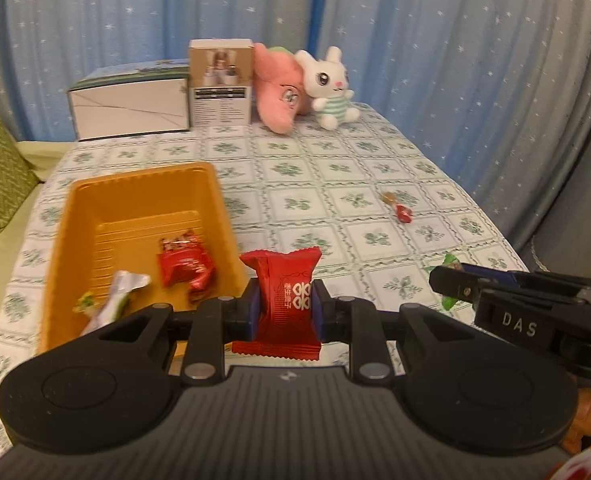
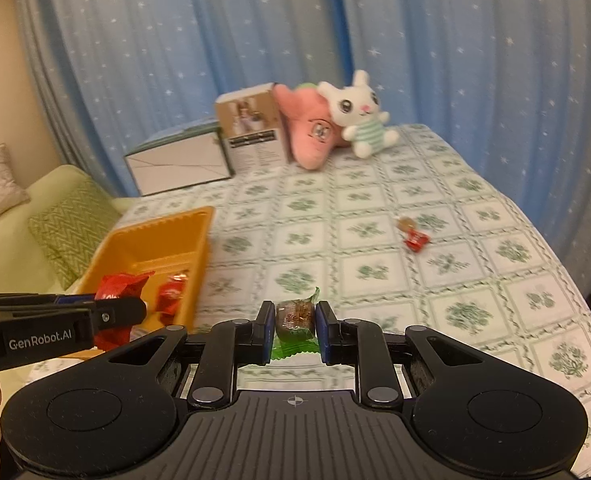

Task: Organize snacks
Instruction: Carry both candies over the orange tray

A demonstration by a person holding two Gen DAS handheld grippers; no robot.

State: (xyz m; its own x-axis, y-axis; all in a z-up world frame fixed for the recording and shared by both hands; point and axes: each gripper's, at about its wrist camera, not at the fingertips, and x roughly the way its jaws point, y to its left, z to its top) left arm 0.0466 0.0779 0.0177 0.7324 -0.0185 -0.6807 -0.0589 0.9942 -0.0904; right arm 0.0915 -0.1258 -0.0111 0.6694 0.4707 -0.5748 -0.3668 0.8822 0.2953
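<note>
The left gripper (image 1: 285,306) is clamped across the middle of a red wrapped snack (image 1: 282,305), holding it upright just off the right wall of the orange tray (image 1: 135,196), which sits near the table's left edge. The packet looks light and puffy, its film crinkling where the pads bite; the crimped ends are thin and floppy, so the padded middle is the sound place to hold it. Glossy film like this probably slides under a loose pinch, yet it needs little force.

The right gripper (image 2: 294,326) is closed on a green-wrapped sweet (image 2: 295,320), low over the table (image 2: 415,272) near its front edge. The brown lump inside seems firm, and the pads sit on that lump while the green twisted ends stick out above and below, too limp to carry anything.

Inside the tray lie a red packet (image 1: 185,266) and a silver-and-green one (image 1: 113,300), both crumpled and soft. One small red sweet (image 1: 401,212) lies loose toward the right edge of the table; it is tiny and blurred, so I cannot tell its wrapper well. It likely wants a pinch on its thickest part.
</note>
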